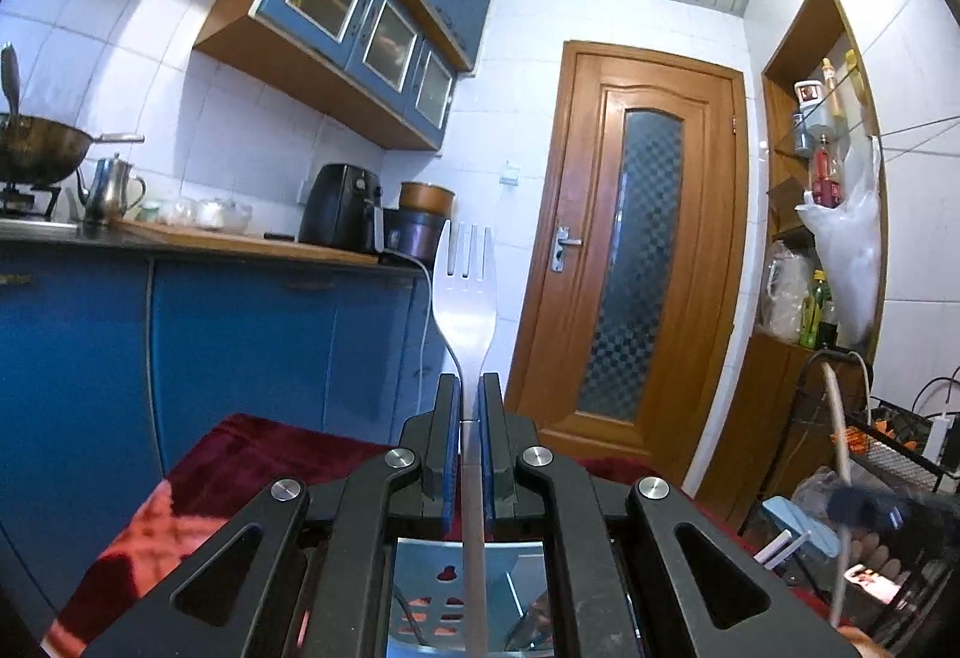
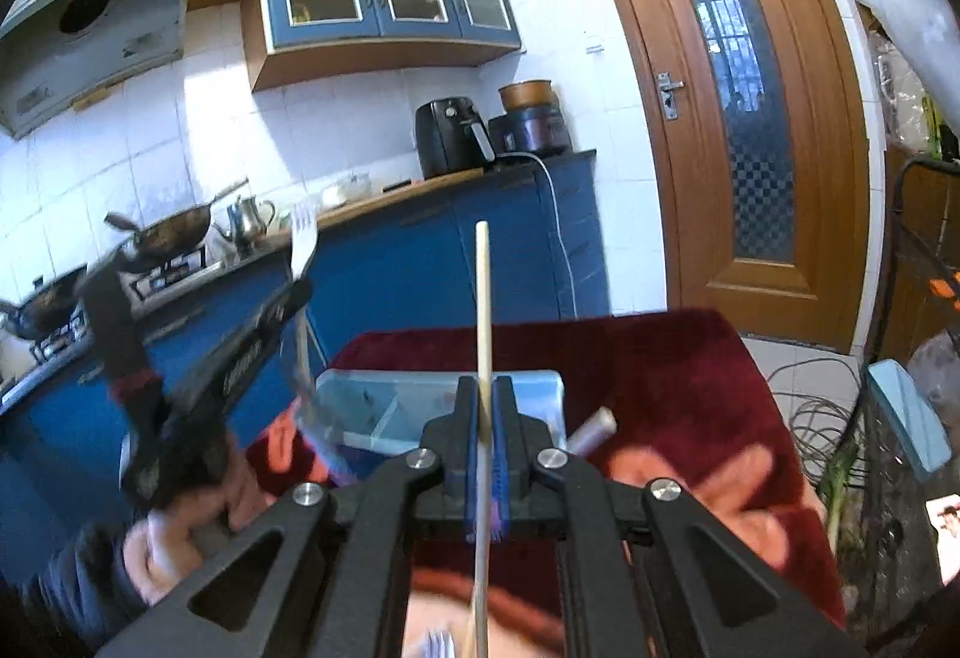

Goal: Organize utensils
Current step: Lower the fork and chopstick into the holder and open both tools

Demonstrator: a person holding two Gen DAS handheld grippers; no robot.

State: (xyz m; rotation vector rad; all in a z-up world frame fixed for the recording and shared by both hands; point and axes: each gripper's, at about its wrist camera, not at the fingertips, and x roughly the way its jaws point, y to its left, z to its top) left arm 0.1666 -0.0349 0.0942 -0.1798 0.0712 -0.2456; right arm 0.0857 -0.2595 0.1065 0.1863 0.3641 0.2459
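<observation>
My left gripper [image 1: 471,388] is shut on a steel fork [image 1: 467,292], held upright with its tines up, above a light blue organizer tray [image 1: 414,556] on the red cloth. My right gripper [image 2: 483,388] is shut on a pale wooden chopstick [image 2: 482,298], also held upright. In the right wrist view the left gripper [image 2: 288,298] with the fork [image 2: 303,238] shows blurred at the left, above the blue tray [image 2: 540,388]. A grey utensil handle [image 2: 594,433] lies beside the tray on the cloth.
The red cloth [image 2: 672,376] covers the table. A blue kitchen counter [image 1: 240,244] with an air fryer [image 1: 342,208], a kettle and woks stands behind. A wooden door [image 1: 636,250] is to the right, with a shelf, a wire rack [image 1: 894,436] and cables.
</observation>
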